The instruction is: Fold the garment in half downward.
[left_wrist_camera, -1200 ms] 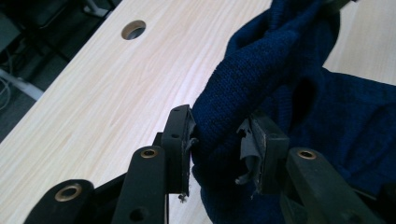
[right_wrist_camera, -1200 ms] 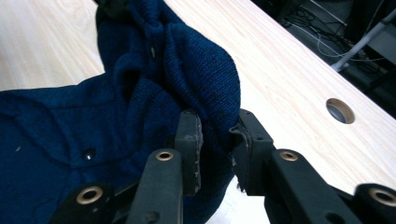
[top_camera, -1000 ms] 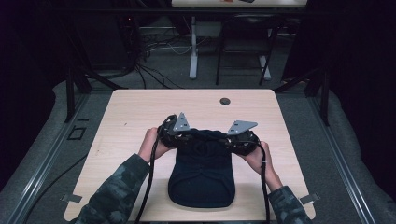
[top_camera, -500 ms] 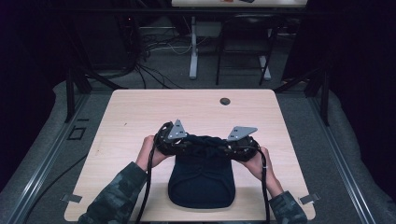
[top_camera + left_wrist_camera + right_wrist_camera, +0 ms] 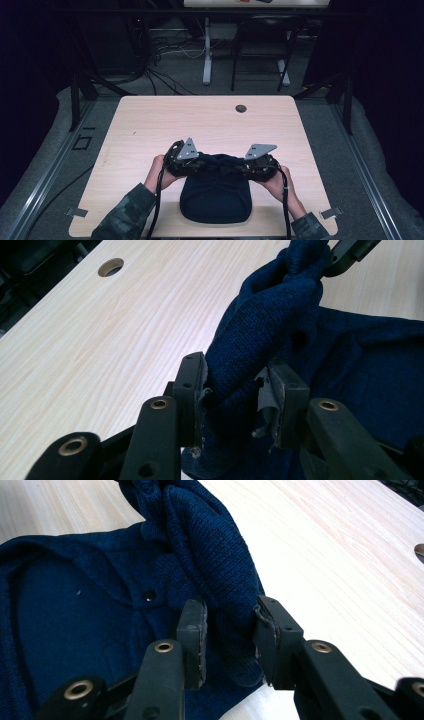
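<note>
Folding under way: left gripper [image 5: 232,400] and right gripper [image 5: 229,630] each pinch the far edge of the navy knitted garment [image 5: 216,197], lifted over its near half flat on the table [image 5: 150,125]; laying down remains.

Table evenly lit, surroundings dark; close views sharp.

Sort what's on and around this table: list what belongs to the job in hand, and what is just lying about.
In the job:
- dark blue knitted garment, lying on the table
- left gripper, clamped on a fold of it
- right gripper, clamped on another fold

Just there:
- light wooden table
- round cable hole in the tabletop
- cables on the floor beyond
</note>
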The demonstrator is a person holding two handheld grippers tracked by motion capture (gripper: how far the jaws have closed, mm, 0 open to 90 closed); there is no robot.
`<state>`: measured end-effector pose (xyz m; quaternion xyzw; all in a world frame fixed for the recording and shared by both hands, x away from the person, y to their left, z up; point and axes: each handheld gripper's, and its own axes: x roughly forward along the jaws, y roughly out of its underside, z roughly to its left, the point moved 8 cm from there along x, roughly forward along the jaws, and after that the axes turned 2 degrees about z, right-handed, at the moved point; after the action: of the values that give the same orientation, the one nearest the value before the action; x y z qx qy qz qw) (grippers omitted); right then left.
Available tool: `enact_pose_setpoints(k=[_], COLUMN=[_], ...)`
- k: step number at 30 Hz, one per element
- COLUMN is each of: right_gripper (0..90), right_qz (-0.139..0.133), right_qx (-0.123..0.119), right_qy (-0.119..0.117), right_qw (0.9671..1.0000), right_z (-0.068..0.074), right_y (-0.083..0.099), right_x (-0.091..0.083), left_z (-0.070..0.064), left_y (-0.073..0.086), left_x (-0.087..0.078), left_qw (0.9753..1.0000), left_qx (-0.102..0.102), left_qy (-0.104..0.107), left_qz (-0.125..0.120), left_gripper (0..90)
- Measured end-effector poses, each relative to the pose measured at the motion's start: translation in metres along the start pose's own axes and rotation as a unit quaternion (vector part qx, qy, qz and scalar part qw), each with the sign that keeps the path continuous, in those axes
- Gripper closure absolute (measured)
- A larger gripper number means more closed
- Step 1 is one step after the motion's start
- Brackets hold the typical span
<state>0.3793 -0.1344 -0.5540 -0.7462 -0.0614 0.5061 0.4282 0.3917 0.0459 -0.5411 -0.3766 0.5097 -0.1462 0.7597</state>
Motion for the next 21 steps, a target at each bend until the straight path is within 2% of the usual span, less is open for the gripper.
enact_pose_setpoints(k=[9,16,21], right_gripper=[65.6,65.6,65.4], right_qz=[0.005,0.009,0.011], right_qx=[0.001,0.009,0.007], right_qy=[-0.006,-0.012,-0.013], right_qw=[1.0,0.9998,0.9998], right_z=[0.006,0.009,0.012], right_y=[0.006,0.013,0.016], right_x=[-0.001,0.0,0.0], left_z=[-0.006,-0.01,-0.014], left_y=[0.002,0.006,0.008], left_x=[-0.001,0.001,0.0], left_qw=[1.0,0.9995,0.9996], left_qx=[-0.006,-0.021,-0.014], left_qy=[0.006,0.017,0.018], left_qz=[-0.004,-0.017,-0.016], left_gripper=[64.2,64.2,64.2])
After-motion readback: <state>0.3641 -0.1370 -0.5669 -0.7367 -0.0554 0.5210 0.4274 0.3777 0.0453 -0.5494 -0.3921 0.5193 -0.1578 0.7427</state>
